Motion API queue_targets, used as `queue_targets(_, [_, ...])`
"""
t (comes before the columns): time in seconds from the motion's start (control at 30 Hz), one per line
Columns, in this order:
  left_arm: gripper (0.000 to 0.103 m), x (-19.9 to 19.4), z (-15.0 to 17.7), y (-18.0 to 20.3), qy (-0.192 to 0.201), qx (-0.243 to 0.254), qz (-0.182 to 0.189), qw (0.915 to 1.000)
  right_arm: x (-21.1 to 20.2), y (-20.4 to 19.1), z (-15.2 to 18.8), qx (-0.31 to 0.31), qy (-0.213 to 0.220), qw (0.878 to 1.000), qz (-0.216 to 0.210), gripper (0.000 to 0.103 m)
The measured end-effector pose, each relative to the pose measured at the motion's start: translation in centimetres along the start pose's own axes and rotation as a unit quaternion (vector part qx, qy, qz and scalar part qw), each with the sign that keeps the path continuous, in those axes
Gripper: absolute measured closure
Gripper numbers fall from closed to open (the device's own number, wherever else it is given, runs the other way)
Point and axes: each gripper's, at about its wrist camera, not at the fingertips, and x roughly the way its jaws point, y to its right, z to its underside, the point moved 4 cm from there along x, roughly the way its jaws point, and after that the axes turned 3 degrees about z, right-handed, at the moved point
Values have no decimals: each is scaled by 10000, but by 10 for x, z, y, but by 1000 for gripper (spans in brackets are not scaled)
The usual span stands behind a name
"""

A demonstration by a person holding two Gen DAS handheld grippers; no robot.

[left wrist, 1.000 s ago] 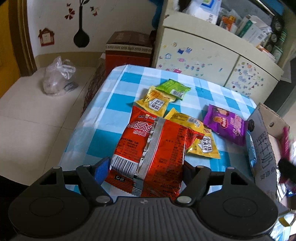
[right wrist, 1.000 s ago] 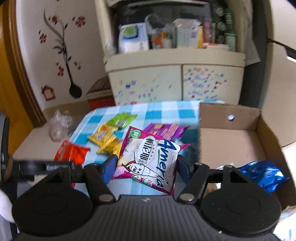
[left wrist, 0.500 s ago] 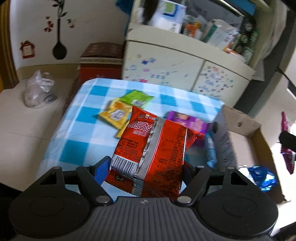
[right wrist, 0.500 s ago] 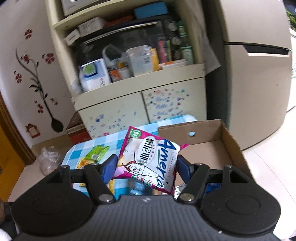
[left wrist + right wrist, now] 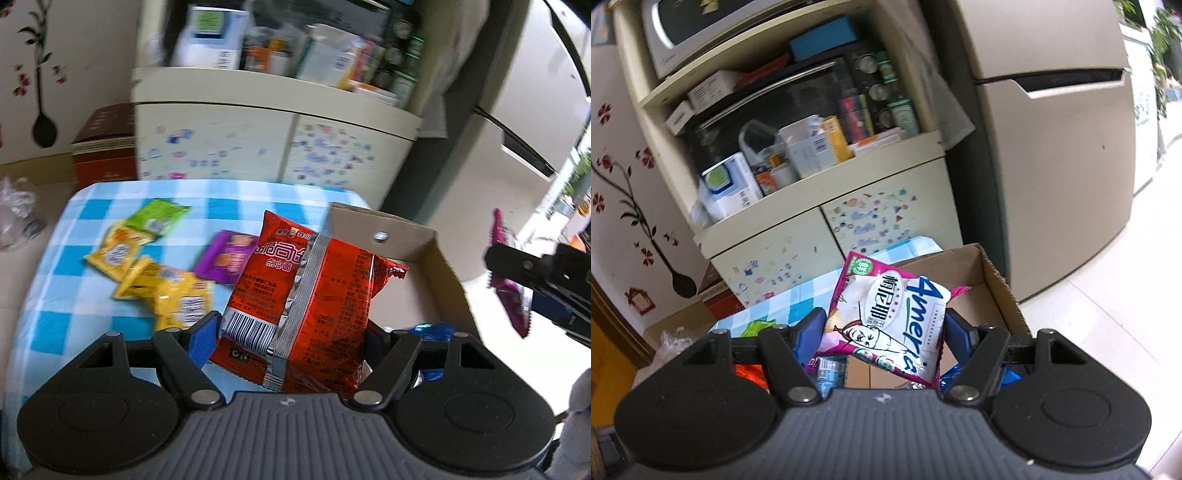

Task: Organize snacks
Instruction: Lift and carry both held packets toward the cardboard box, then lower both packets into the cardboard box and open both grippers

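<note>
My left gripper [image 5: 291,332] is shut on a red snack packet [image 5: 314,302], held in the air in front of the open cardboard box [image 5: 399,232]. My right gripper [image 5: 884,332] is shut on a pink-and-white snack packet [image 5: 890,321], raised over the same cardboard box [image 5: 993,280]. In the left wrist view the right gripper [image 5: 532,280] shows at the far right with its pink packet [image 5: 506,288]. On the blue checked tablecloth [image 5: 92,302] lie yellow packets [image 5: 162,291], a green packet [image 5: 159,218] and a purple packet [image 5: 229,254]. A blue packet [image 5: 432,328] lies inside the box.
A cream cabinet [image 5: 827,229] with crowded shelves stands behind the table, a fridge [image 5: 1052,166] to its right. A red-brown carton [image 5: 103,147] and a plastic bag [image 5: 18,206] sit on the floor at left. Pale tiled floor [image 5: 1115,332] lies right of the box.
Both grippers have swung to the right and risen with their packets. The box has come into fuller view in the left wrist view; the right wrist view has rolled and tipped up toward cabinet and fridge.
</note>
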Motion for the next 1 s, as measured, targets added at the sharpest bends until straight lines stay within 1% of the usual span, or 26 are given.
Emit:
queue_targets(0.2, [22,12,-3,40,-51,322,215,9992,3,20,-16,171,17,9998,69,34])
queue_targets(0.4, [22,30,-3,68,-182,487,350,9980,11,40,-30,259,-43,9995,152,34])
queue_targets(0.5, [22,41,-3,78,-307,556,410,9971,20,48,-34,331,-145,9991,214,34])
queue_targets(0.67, [22,56,0,87,-494,562,444,9962,35,60,-39,553,-403,9975,186,34])
queue_targets(0.8, [22,64,0,90,-556,539,497,9958,43,65,-41,610,-487,9967,201,33])
queue_targets(0.93, [18,69,-3,94,-525,565,554,9955,54,67,-41,762,-682,9947,141,28])
queue_targets(1.0, [11,69,-5,95,-481,543,551,9958,55,67,-40,812,-706,9941,132,27])
